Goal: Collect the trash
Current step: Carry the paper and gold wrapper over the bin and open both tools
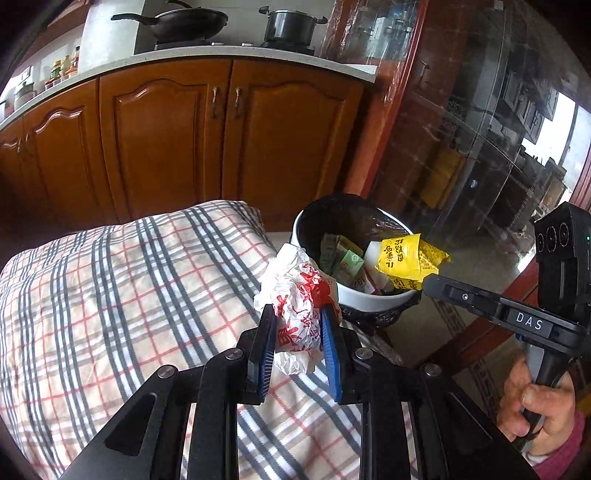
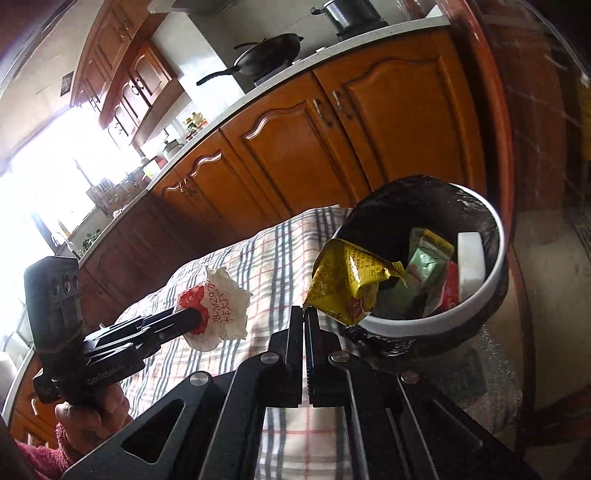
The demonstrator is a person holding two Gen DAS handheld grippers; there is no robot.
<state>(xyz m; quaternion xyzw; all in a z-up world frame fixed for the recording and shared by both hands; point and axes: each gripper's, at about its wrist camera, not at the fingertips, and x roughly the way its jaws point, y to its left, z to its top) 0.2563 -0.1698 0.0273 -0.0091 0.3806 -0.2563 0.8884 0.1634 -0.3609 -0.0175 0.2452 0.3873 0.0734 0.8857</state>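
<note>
left gripper (image 1: 299, 332): clamped on a crumpled white wrapper with red print (image 1: 295, 306), pads squeezing its lower half, bulk sticking out past the tips; carried above the plaid cloth (image 1: 110, 288), just short of the bin rim, apparently to be dropped in

right gripper (image 2: 306, 314): jaws pressed together, pinching the corner of a yellow snack packet (image 2: 347, 288); packet dangling over the near rim of the bin, partly above the opening, so a release would likely send it inside

white bin with black liner (image 2: 495, 273): standing beyond the edge of the plaid cloth, against a red-framed glass door (image 1: 461, 147); already holding green cartons, a white piece and red packaging

plaid cloth: covering a padded surface, bare of trash where visible

wooden cabinets (image 1: 166, 136): behind, under a pale table top bearing a wok (image 1: 177, 22) and a pot (image 1: 291, 24)

person's hand (image 1: 539, 406): gripping the right handle, pink sleeve at the wrist

stage, judged: both pieces at the bin, release pending
</note>
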